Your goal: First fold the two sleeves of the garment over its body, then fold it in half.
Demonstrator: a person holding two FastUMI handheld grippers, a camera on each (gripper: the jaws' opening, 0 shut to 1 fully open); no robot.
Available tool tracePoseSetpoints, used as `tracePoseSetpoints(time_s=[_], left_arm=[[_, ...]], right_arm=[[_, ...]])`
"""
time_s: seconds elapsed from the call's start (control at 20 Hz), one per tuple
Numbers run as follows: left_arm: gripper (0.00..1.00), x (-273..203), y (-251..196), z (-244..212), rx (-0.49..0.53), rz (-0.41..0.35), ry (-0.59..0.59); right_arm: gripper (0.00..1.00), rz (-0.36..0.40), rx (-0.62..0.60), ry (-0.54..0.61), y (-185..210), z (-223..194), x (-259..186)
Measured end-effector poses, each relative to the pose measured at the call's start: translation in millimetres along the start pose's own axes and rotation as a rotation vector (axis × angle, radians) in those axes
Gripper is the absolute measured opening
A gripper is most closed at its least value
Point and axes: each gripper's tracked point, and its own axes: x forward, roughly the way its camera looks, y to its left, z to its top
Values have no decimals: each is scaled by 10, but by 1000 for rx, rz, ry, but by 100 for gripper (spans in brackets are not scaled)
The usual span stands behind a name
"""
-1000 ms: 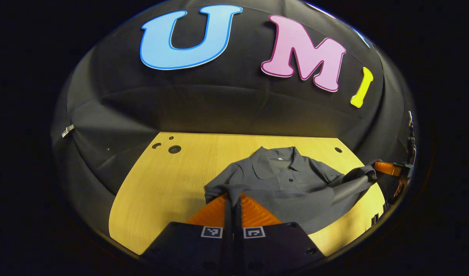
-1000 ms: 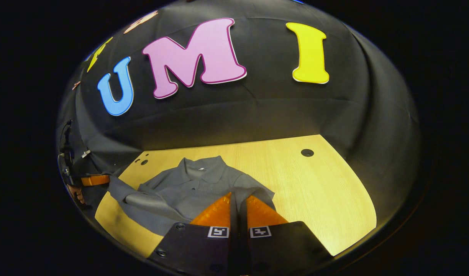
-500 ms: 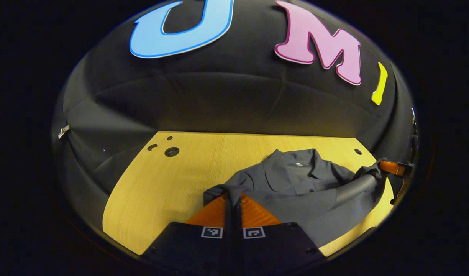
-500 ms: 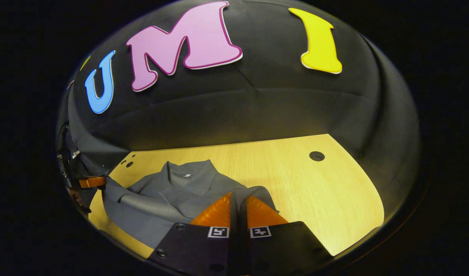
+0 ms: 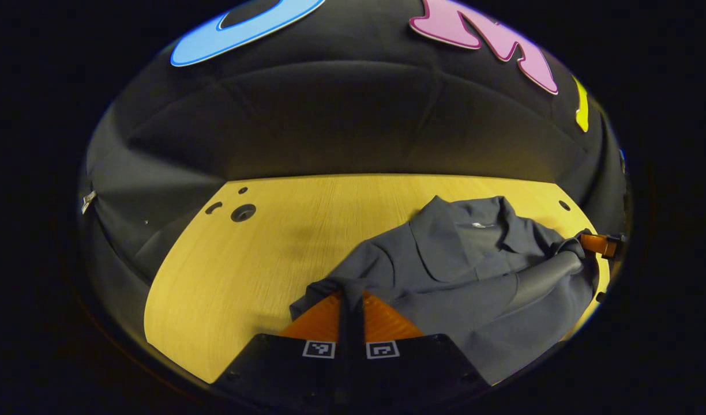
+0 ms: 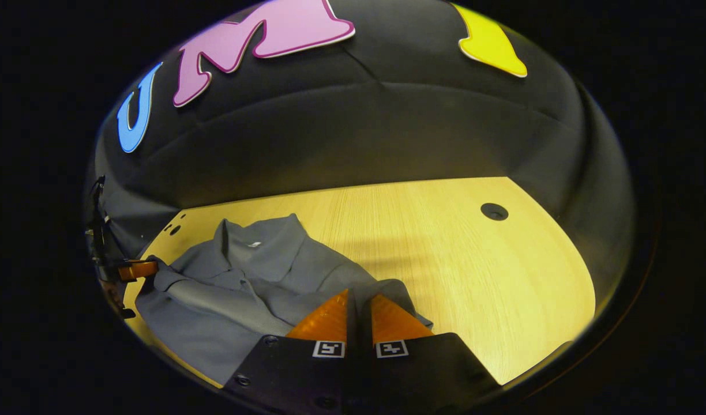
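while both claws pinch the shirt (image 5: 445, 271), right gripper view catches its buttons.

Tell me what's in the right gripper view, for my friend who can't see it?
The right gripper is shut on a corner of a grey collared shirt lying rumpled on a yellow wooden table. Far left, the left gripper pinches another part of the shirt.

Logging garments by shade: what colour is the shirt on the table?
Plain dark grey, no pattern; the shirt shows best in the right gripper view.
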Motion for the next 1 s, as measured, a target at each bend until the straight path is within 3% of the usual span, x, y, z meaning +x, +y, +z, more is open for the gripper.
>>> tracePoseSetpoints(time_s=[0.2, 0.3, 0.45, 0.55, 0.6, 0.7, 0.85, 1.0], left_arm=[[5, 115, -5, -106, -5, 8, 25], [5, 175, -14, -162, 1, 14, 39], [6, 218, -24, -194, 22, 29, 42], [6, 222, -25, -208, 54, 36, 32], [6, 221, -29, -218, 69, 40, 30], [7, 203, -25, -214, 93, 51, 35], [15, 144, -13, -182, 153, 78, 42], [27, -17, -74, -89, 166, 65, 10]], right_arm=[[5, 7, 11, 27, -31, -107, 125], [0, 11, 3, 49, -32, -195, 167], [10, 22, -13, 63, -23, -261, 214], [11, 27, -18, 68, -34, -277, 196], [18, 30, -14, 74, -31, -285, 199], [17, 25, 6, 83, -34, -280, 195], [27, -16, 15, 97, -99, -261, 124], [58, -1, -7, 89, -46, -205, -38]])
